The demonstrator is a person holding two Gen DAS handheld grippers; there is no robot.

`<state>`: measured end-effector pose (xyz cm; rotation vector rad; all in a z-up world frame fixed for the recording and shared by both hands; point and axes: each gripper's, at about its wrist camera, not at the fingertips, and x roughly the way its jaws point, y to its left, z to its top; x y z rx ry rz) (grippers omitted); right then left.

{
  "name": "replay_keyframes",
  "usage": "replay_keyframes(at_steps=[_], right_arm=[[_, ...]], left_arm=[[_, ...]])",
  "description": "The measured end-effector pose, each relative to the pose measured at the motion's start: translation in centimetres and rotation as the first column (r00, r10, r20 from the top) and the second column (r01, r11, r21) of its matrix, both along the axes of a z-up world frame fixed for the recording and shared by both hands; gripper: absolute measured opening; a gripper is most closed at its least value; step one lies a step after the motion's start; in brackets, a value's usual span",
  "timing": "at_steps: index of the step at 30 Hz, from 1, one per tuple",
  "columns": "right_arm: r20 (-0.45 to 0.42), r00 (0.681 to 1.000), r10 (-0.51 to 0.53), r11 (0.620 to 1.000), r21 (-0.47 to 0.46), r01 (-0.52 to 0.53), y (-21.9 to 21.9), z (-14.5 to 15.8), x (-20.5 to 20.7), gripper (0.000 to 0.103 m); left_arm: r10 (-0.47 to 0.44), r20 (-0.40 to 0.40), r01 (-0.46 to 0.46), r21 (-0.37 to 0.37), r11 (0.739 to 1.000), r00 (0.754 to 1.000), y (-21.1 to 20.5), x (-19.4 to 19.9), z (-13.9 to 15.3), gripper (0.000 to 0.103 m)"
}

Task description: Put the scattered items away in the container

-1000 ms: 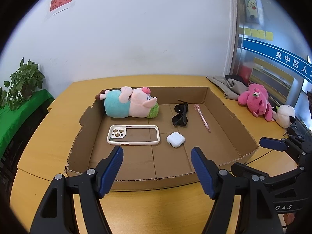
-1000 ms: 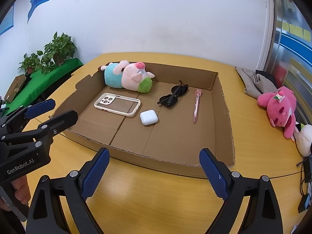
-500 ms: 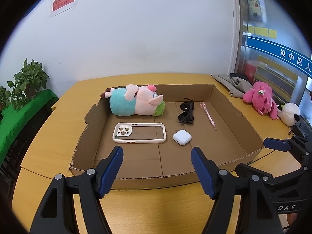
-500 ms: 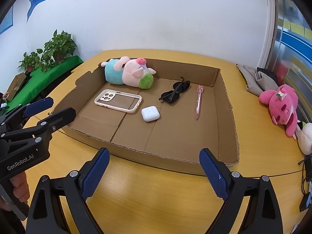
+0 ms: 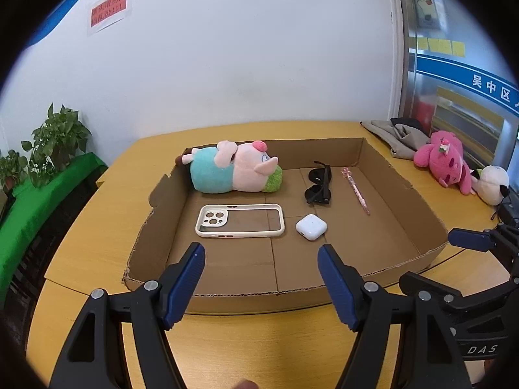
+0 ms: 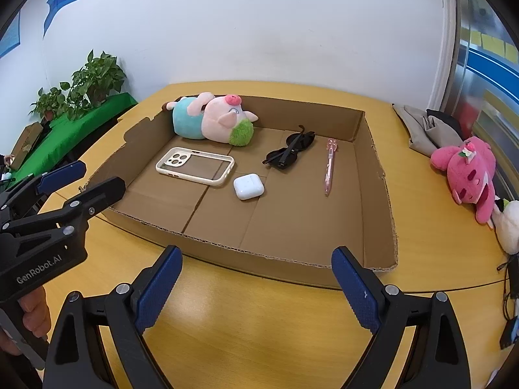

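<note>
The left gripper points forward and downward, its blue-padded jaws spread apart with nothing between them. The right gripper is angled downward too, jaws wide and empty. Seen from the right wrist, the left gripper sits at the left edge, a hand wrapped around its black handle.
</note>
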<state>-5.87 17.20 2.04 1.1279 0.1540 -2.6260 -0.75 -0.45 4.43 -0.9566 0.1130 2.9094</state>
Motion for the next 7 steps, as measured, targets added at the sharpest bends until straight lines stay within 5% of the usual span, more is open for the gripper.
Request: replay_keyframes(at_steps=[7], right_arm=[[0.004,1.000,-0.002,1.000,0.003,0.002,0.15,-0.14,0.14,0.096]], left_arm=[[0.022,0.016,-0.023,0.030,0.999,1.000,-0.59,0.08,-0.08,0.082]])
